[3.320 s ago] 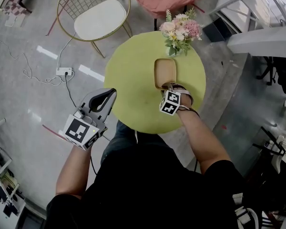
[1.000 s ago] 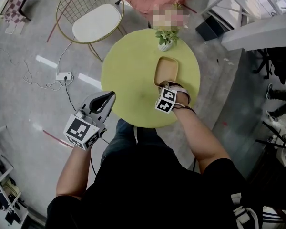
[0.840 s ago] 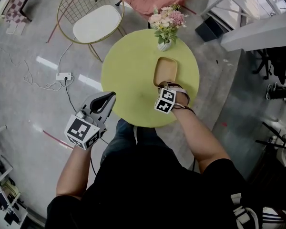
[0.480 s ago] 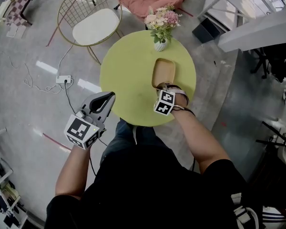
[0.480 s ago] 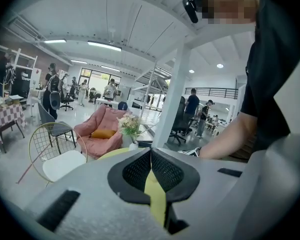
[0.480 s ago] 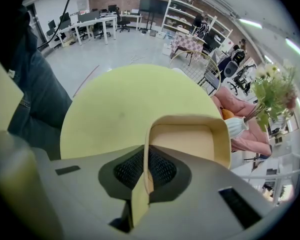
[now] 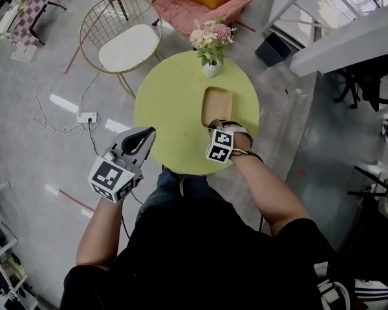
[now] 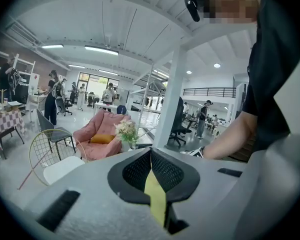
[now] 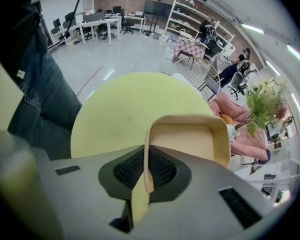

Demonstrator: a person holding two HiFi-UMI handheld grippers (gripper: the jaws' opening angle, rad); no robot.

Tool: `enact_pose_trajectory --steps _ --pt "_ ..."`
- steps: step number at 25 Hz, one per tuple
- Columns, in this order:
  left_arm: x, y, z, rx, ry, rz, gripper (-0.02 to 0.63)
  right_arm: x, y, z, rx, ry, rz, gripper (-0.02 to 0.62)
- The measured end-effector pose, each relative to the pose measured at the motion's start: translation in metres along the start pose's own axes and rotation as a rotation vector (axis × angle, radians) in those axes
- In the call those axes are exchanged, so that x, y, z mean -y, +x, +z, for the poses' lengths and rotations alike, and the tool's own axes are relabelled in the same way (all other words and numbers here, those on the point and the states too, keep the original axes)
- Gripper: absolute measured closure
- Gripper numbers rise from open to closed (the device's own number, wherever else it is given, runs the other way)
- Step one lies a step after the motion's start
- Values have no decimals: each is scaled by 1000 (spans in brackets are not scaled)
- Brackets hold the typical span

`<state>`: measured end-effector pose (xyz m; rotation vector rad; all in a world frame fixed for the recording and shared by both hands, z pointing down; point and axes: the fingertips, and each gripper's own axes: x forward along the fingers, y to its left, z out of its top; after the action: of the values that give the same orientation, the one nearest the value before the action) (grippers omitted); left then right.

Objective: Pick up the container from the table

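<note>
— Why did the right gripper [image 9: 145, 170] pinch only the near wall of the container [image 9: 187, 139]?
— That thin wall gave the easiest hold, I'd judge. The jaws were clamped on it over the right part of the table [image 7: 168, 102].
— Anything inside?
— It looked empty. The left gripper [image 8: 151, 169], closed on nothing, hung off the table's near-left edge, out of the way.

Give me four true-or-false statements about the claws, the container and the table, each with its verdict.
1. The right claw is shut on the tan container's near rim. True.
2. The left claw grips something. False: it is shut and empty, held beside the table.
3. A flower vase stands on the round green table. True.
4. The container is full of fruit. False: it is empty.
</note>
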<state>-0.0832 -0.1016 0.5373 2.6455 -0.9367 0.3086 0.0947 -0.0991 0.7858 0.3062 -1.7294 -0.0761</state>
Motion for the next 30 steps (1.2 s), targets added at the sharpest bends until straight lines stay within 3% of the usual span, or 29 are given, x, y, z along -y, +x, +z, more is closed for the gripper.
enact_pose_trajectory --steps 15,30 --pt "14 1 32 21 63 -23 589 10 -55 4 31 19 -36 578" --pt "16 14 39 18 104 -31 589 30 -113 -6 11 41 -95 578"
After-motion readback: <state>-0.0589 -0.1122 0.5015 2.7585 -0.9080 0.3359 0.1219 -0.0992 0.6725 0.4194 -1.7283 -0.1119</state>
